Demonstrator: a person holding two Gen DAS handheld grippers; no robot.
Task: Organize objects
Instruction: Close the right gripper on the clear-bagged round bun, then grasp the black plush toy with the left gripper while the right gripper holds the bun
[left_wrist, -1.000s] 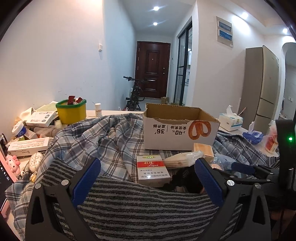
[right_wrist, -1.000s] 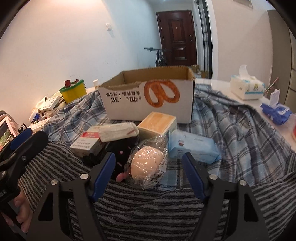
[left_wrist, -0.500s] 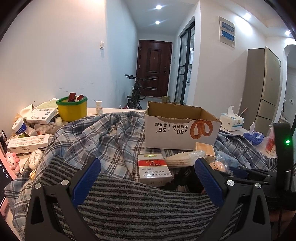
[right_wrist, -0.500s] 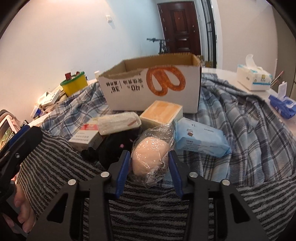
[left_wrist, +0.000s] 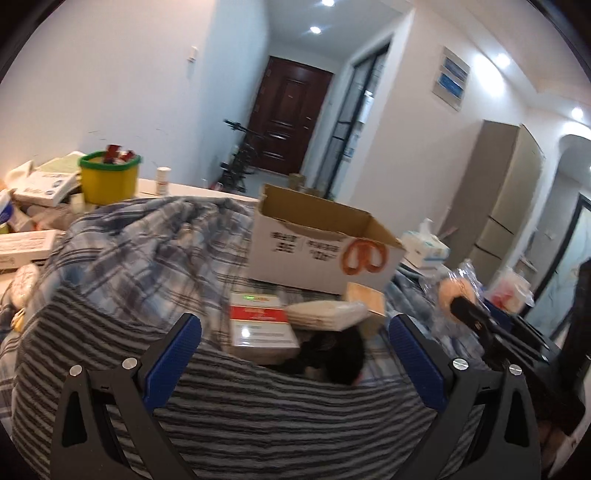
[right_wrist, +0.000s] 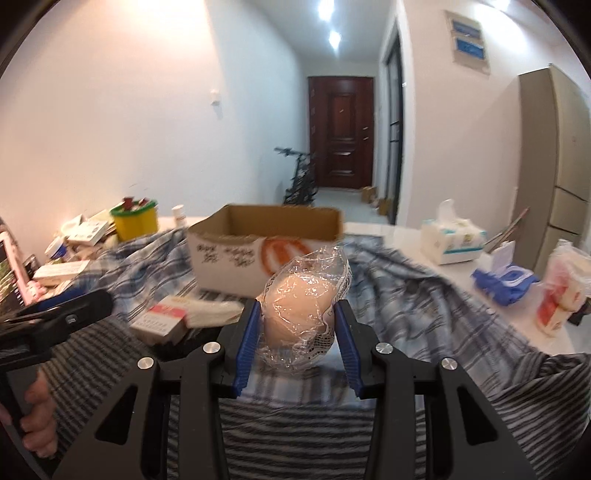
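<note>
Right gripper, its blue pads closed against both sides of a pale round bun in a clear plastic bag, holds it lifted above the plaid cloth, in front of the open cardboard box. Left gripper hangs with its jaws wide apart and nothing between them, over a red-and-white carton on the striped cloth.

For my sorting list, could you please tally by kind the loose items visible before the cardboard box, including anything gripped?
Small boxes: 2 (red-and-white box, tan box)
White packet: 1
Black object: 1
Plastic-wrapped ball, in right gripper: 1
Total: 5
</note>
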